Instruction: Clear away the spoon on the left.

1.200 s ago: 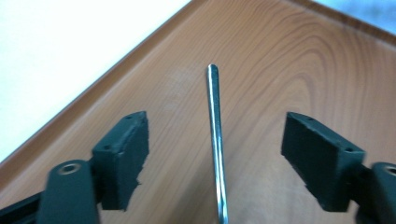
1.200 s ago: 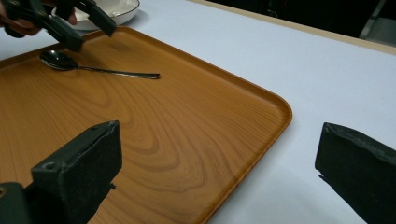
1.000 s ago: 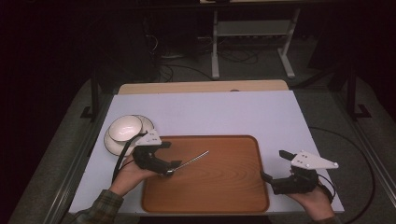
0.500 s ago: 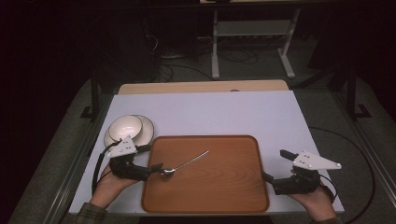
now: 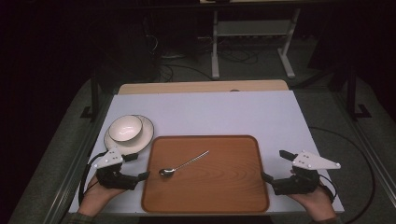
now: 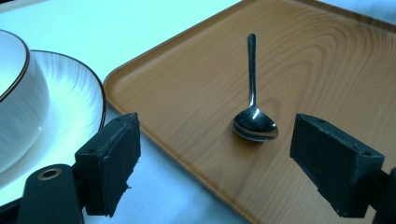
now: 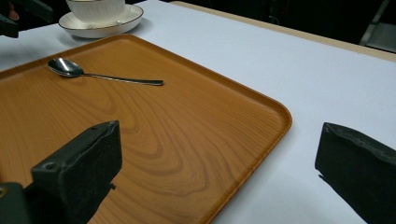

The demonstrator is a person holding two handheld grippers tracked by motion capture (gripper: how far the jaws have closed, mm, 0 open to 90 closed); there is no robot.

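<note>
A metal spoon [image 5: 181, 165] lies loose on the wooden tray [image 5: 219, 191], bowl end toward the tray's left edge. In the left gripper view the spoon [image 6: 253, 112] rests just beyond my open jaws, with the tray's rim [image 6: 154, 140] between them. My left gripper [image 5: 140, 176] sits open at the tray's left edge, empty. Over the tray's right rim, my right gripper [image 5: 267, 178] is also open and empty. From the right gripper view the spoon [image 7: 93, 72] lies far across the tray [image 7: 154, 135].
A white bowl [image 5: 125, 128] stands on a white plate [image 5: 140, 137] at the table's left, behind my left gripper; the bowl [image 6: 16, 107] and plate [image 6: 74, 102] appear close by in the left gripper view. White table surface [image 5: 224, 112] stretches behind the tray.
My left gripper has let go of the spoon and drawn back left off the tray. The spoon now lies on the tray. The right gripper has barely moved.
</note>
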